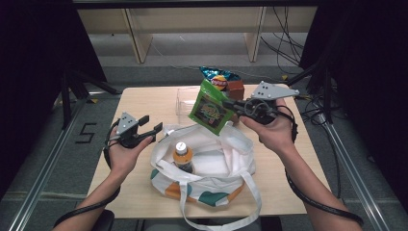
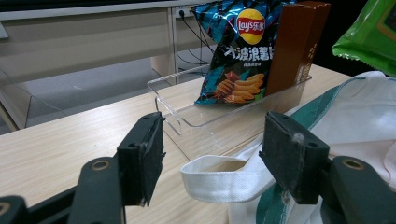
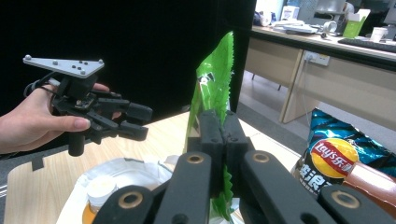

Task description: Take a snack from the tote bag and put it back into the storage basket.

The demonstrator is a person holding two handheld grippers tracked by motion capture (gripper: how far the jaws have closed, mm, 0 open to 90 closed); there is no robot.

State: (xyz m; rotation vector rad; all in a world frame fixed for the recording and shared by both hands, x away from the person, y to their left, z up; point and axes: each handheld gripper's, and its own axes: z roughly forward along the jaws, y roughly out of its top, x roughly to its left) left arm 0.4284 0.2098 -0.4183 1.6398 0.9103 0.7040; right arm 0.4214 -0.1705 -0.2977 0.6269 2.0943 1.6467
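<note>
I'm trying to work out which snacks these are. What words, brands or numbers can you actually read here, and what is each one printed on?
"Lay's" with Chinese characters "乐事" and "大波浪薯": on the blue chip bag standing in the clear tray.
"5": marked on the floor left of the table.
Print on the green packet held in the right gripper: too blurred to read.
Label on the bottle in the tote bag: too small to read.

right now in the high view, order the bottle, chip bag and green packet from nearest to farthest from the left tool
1. Bottle: standing in the tote bag, just right of the left tool.
2. Green packet: held up over the bag by the right tool, farther right.
3. Chip bag: upright at the table's far edge.
</note>
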